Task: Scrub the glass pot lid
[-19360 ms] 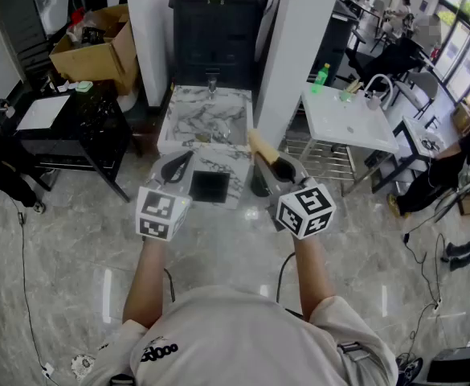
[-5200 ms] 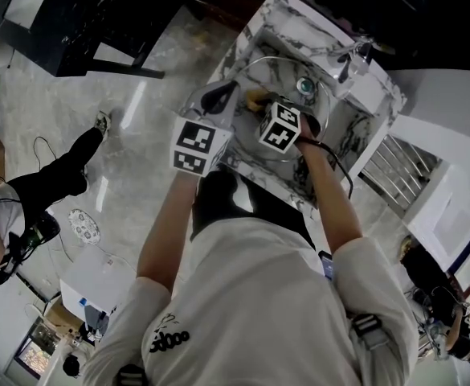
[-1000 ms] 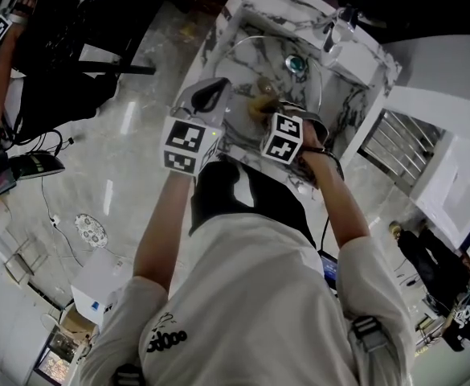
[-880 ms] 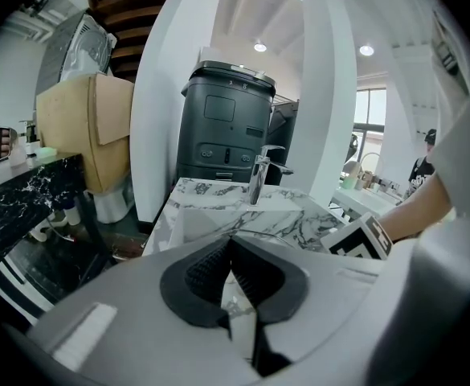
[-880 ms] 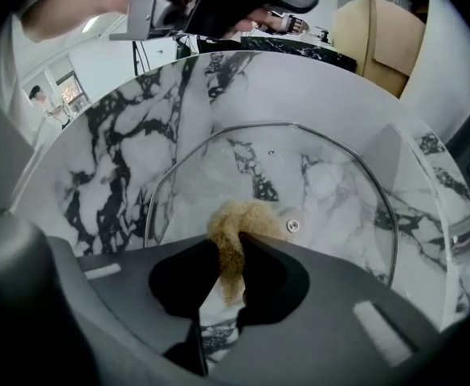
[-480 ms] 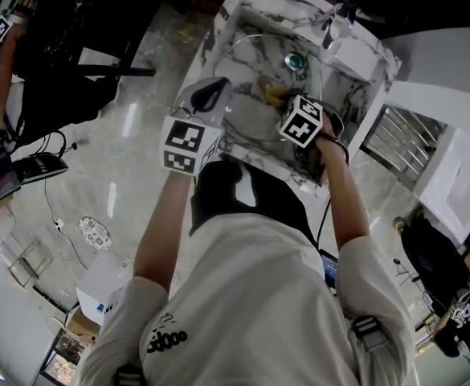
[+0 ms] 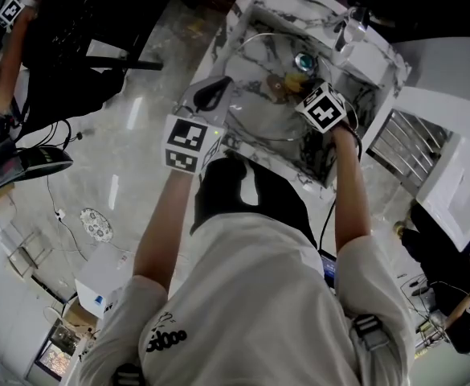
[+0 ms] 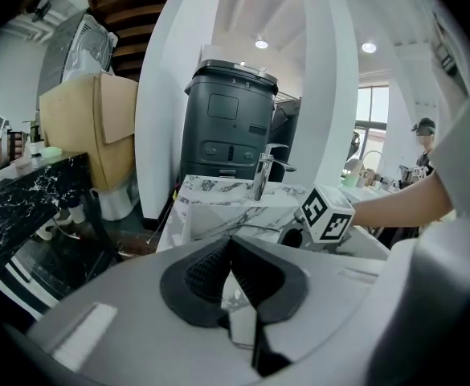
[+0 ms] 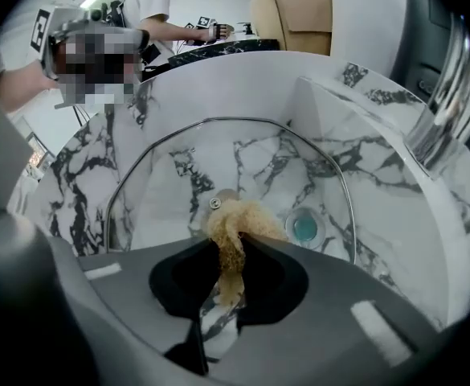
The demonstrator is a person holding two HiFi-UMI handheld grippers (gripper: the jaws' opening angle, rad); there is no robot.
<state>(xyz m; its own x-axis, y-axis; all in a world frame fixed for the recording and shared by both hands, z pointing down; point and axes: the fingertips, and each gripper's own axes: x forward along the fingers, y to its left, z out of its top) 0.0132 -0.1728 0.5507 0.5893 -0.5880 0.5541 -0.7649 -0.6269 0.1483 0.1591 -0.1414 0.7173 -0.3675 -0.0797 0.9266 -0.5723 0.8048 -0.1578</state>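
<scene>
The right hand-held gripper is clamped on a tan sponge, whose frayed tuft sticks out past the jaw tips and touches the glass pot lid just beside its centre screw. The lid lies in the basin of the marble sink, the teal drain showing through its glass and the faucet standing at the upper right. The left hand-held gripper sits at the lid's near-left edge with its jaws drawn together at the tips; whether they pinch the rim cannot be told.
</scene>
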